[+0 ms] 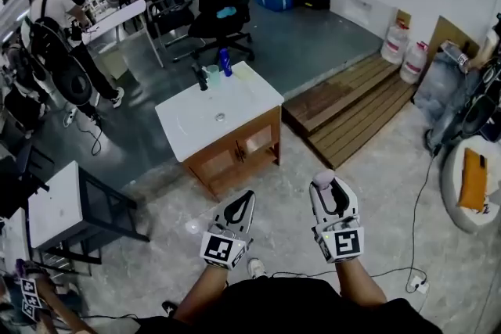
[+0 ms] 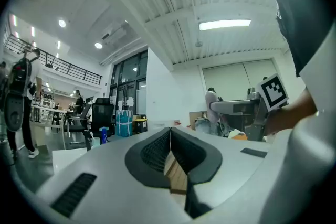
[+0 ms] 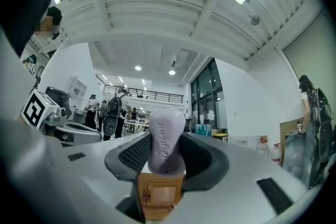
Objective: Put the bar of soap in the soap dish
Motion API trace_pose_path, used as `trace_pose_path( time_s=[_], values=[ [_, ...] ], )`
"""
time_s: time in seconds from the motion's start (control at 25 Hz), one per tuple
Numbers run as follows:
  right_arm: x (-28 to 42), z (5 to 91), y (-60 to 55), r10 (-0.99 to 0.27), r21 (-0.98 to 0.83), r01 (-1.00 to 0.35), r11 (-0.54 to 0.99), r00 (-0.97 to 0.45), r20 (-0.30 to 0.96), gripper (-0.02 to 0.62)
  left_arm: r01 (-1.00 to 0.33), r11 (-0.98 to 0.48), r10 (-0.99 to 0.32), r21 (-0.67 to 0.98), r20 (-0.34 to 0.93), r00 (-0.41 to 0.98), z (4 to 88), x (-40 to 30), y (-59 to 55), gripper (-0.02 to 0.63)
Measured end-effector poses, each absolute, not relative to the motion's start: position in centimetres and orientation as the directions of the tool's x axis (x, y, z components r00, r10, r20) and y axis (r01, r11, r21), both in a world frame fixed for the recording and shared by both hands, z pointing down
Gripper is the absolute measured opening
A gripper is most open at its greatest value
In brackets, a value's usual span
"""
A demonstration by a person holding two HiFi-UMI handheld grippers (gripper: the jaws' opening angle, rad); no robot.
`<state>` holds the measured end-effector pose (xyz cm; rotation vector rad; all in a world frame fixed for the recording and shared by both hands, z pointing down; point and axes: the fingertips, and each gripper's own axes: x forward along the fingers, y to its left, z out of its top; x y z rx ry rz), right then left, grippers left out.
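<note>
Your right claw (image 1: 324,185) clamps the bar of soap (image 3: 166,140); left claw (image 1: 247,198) is pinched together, empty. White worktop (image 1: 184,121) at eleven o'clock carries a blue bottle (image 1: 225,61); wooden decking (image 1: 352,102) at one.

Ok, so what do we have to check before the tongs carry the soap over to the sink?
1. Soap gripped: ok. The bar of soap stands clamped between the right tongs.
2. Spare tongs free: ok. The left tongs are shut with nothing in them.
3. Near enough to the sink cabinet: not ok. It stands apart, ahead across the floor.
4. Soap dish found: cannot tell. On the white top, only a blue bottle, a cup and the black tap can be made out.
5. Feet safe: not ok. A cable lies on the floor beside the person.
</note>
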<state>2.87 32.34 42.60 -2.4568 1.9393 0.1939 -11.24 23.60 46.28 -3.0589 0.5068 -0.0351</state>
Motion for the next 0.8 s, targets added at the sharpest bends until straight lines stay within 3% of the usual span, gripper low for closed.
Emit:
trace_pose_path(
  time_s=[0.52,0.8],
  values=[
    [1.1,43.4,24.8,-0.960,0.066,-0.960,-0.273,0.267,-0.083,0.190,-0.326,-0.943,-0.327,-0.070,0.002,0.945,47.0,-14.4,15.0,0.021],
    [1.9,43.1,20.3,-0.974,0.088,-0.972,-0.218,0.212,-0.073,0.190,-0.341,-0.939,-0.342,-0.051,0.017,0.940,48.0,-12.9,11.7,0.021]
  ],
)
